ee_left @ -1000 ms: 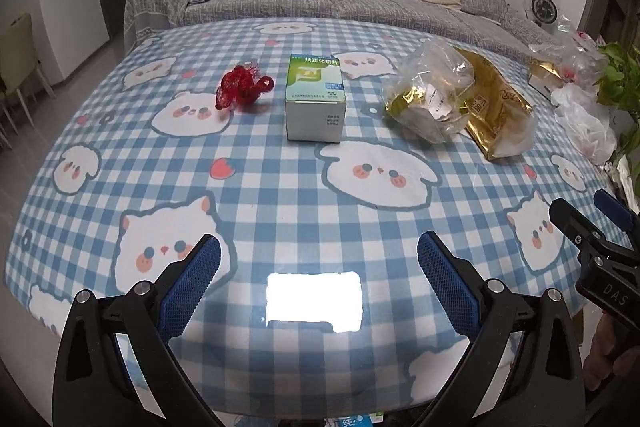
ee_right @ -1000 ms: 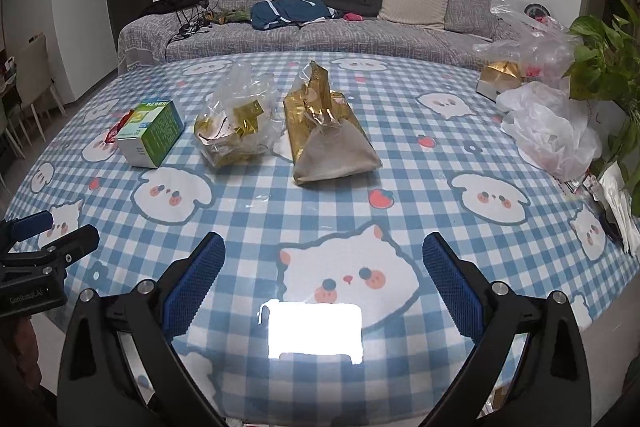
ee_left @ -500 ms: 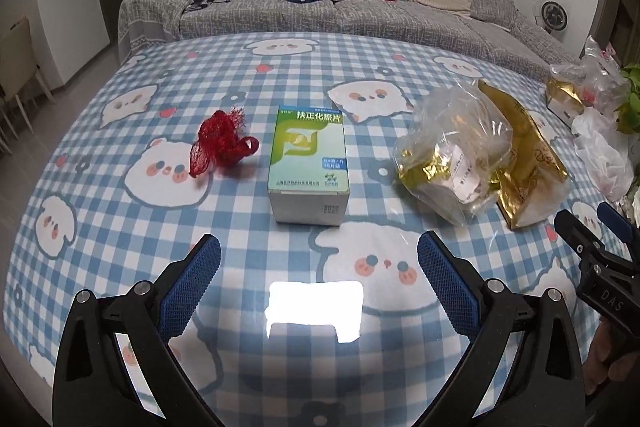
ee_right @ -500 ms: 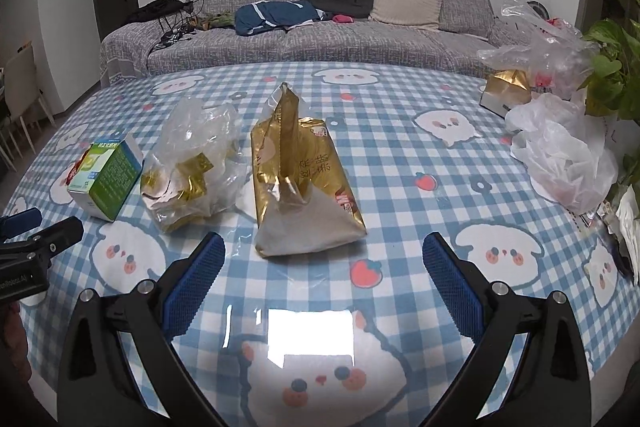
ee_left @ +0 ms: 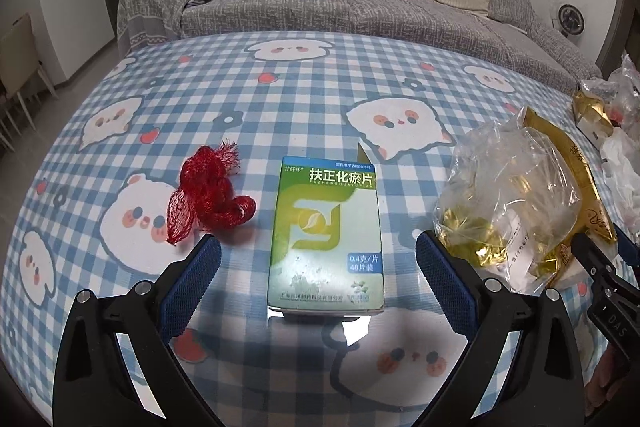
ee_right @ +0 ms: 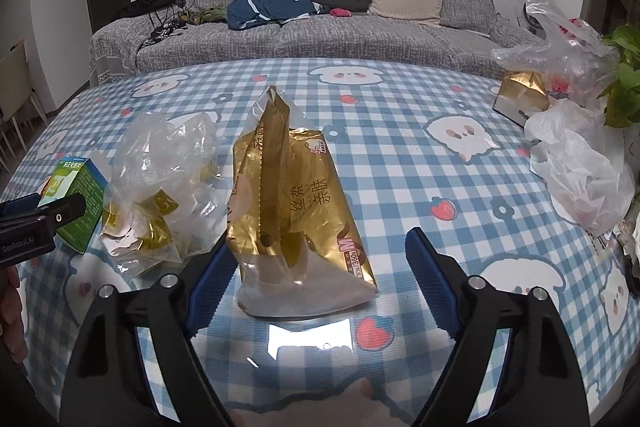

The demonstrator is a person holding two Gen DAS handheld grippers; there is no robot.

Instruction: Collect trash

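Surface: a round table (ee_left: 280, 99) wore a blue-checked, cat-printed cloth.
On it: a crumpled red mesh net (ee_left: 208, 197), a green-and-white cardboard medicine box (ee_left: 326, 235), a clear crinkled plastic bag (ee_right: 164, 195), a gold foil tissue pack (ee_right: 296, 219).

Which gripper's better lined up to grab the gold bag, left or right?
Right. The gold bag sits between the right gripper fingers, whose jaws are closing but not yet on it. The left gripper is open around the green medicine box, with the bag off to its side.

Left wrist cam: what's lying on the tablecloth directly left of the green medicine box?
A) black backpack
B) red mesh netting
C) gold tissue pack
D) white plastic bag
B: the crumpled red mesh netting lies just left of the green medicine box on the checked tablecloth, apart from it; the gold pack and clear bag are off to the box's right.
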